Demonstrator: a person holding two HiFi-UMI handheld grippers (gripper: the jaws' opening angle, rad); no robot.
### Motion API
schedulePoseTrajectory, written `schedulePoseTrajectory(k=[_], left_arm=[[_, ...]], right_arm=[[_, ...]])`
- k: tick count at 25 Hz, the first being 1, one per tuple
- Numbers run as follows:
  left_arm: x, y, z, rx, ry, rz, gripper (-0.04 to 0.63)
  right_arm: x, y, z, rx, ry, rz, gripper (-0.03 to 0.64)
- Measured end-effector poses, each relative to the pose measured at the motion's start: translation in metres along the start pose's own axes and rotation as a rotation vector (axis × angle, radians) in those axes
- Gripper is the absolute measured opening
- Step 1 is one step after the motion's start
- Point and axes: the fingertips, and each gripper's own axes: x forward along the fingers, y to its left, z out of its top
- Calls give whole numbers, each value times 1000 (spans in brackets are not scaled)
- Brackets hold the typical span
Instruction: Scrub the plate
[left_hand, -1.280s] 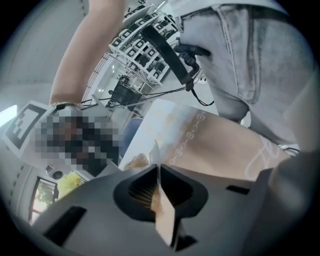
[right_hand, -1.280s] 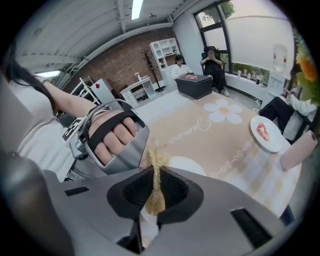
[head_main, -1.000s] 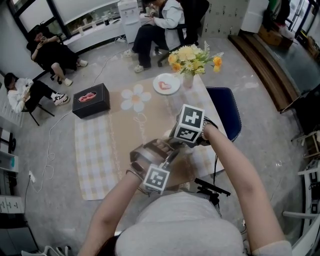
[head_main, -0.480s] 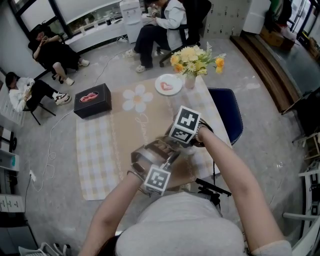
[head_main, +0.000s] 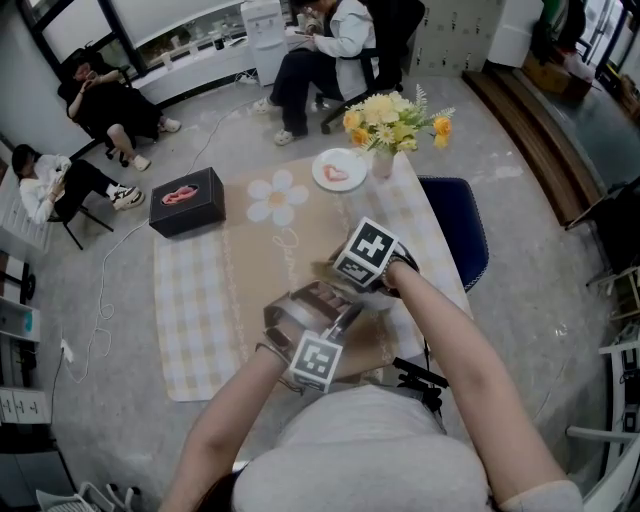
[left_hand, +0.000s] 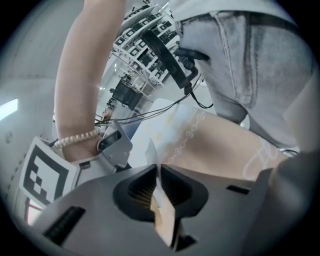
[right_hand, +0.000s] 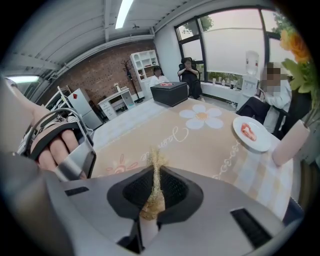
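Clamps a thin pale plate (left_hand: 151, 152) by its edge in the left tool (left_hand: 159, 172), over the near table (head_main: 200, 300). Pinches a tuft of yellow scrub fibre (right_hand: 156, 160) in the right tool (right_hand: 156, 176), close alongside. Farther right, shows a white dish (right_hand: 252, 134) beside flowers (head_main: 392, 118).

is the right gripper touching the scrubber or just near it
Touching. The right gripper view shows the right gripper with its jaws closed on the tan fibrous scrubber, which is pinched between both pads and pokes out above them.
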Motion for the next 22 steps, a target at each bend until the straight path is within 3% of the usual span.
schedulePoseTrajectory(k=[3,8,22], left_arm=[[-6,-4,4,-41,-8,-53,20],[-1,5,-3,-24,8,14,21],[-1,4,-10,-146,14,24,20]], right_arm=[[3,-9,-1,15,-14,-28,38],[7,-25,-6,44,-36,-75,38],[8,-65,-32,164,-56,-170,37]])
